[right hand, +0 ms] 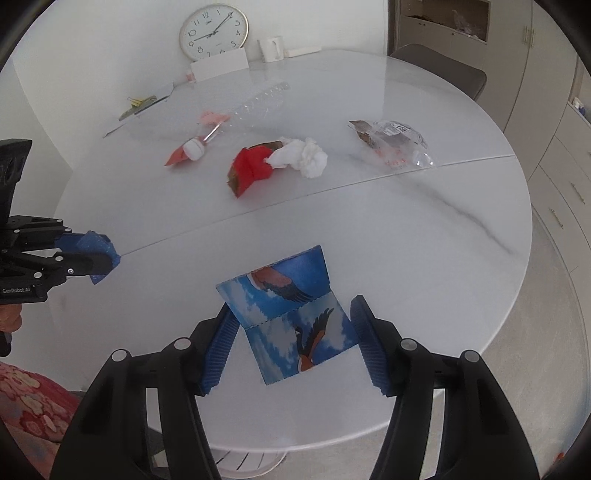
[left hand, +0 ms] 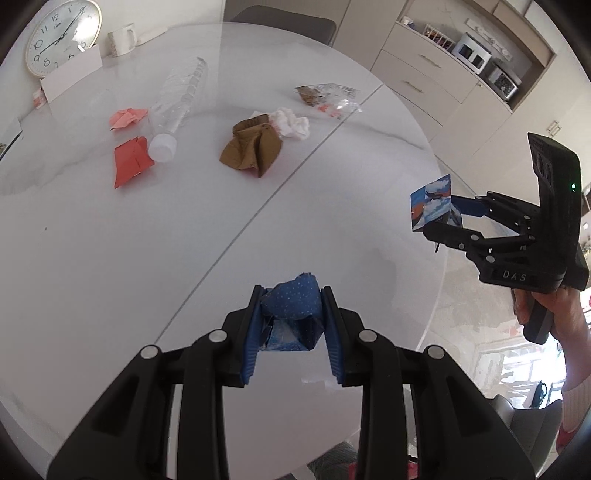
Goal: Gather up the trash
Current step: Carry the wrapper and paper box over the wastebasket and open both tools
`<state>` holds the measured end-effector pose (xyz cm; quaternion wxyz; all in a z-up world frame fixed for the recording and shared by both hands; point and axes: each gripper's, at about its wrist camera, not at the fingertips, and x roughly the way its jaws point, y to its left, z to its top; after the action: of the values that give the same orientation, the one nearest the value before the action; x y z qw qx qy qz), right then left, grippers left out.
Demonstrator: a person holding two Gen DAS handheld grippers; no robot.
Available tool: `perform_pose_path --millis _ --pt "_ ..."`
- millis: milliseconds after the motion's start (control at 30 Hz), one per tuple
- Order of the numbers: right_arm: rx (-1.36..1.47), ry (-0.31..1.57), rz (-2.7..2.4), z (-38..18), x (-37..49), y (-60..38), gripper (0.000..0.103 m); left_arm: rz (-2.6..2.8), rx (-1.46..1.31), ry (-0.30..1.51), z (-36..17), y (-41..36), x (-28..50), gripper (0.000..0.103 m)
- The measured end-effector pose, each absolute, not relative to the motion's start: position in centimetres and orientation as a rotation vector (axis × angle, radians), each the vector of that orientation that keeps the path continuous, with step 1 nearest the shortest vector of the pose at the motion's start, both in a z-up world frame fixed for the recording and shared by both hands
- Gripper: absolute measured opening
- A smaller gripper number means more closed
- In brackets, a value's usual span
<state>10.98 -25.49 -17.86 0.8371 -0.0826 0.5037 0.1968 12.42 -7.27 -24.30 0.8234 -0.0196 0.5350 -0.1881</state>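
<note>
My left gripper point(left hand: 292, 295) is shut on a crumpled blue dotted paper point(left hand: 291, 304), held above the white round table point(left hand: 110, 240). At the right, a hand carries my right gripper point(left hand: 439, 218), shut on a folded bird-print paper point(left hand: 432, 203). The right wrist view shows that paper point(right hand: 291, 314) between the right gripper's point(right hand: 291, 306) blue pads, and the left gripper point(right hand: 103, 258) at the left edge. On the table lie a brown crumpled paper point(left hand: 251, 147), a white tissue point(left hand: 291, 123), a clear bottle point(left hand: 177, 99), red paper point(left hand: 129, 162), pink paper point(left hand: 127, 118) and a plastic wrapper point(left hand: 328, 98).
A wall clock point(left hand: 62, 35), a white card point(left hand: 70, 74) and a mug point(left hand: 123, 37) stand at the table's far side. A grey chair point(right hand: 443, 68) sits behind the table. Cabinets point(left hand: 424, 74) line the right wall. The table's near edge lies just below both grippers.
</note>
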Motion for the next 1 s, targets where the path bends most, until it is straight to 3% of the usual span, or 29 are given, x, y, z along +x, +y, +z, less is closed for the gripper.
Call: perform_pose_path --millis 367,700,767,933,1000 --pt "-0.057 1.107 0.422 -16.2 -3.0 -27.0 0.063 -0.493 0.038 1.172 -22.8 -12.0 2.7 0.030" --pt "-0.066 1.139 0.472 -16.7 -7.9 -27.2 0.064 -0.506 0.029 1.225 -25.2 -15.1 -2.7 0.030" --pt "-0.082 1.138 0.481 -16.7 -8.3 -27.2 0.064 -0.501 0.020 1.233 -25.6 -15.5 -3.3 0.033" --pt "-0.098 1.134 0.484 -16.8 -8.8 -27.7 0.064 -0.487 0.017 1.233 -26.1 -16.4 -4.4 0.059" --pt "-0.098 1.136 0.481 -16.8 -8.8 -27.9 0.064 -0.483 0.020 1.226 -26.1 -16.6 -4.6 0.062"
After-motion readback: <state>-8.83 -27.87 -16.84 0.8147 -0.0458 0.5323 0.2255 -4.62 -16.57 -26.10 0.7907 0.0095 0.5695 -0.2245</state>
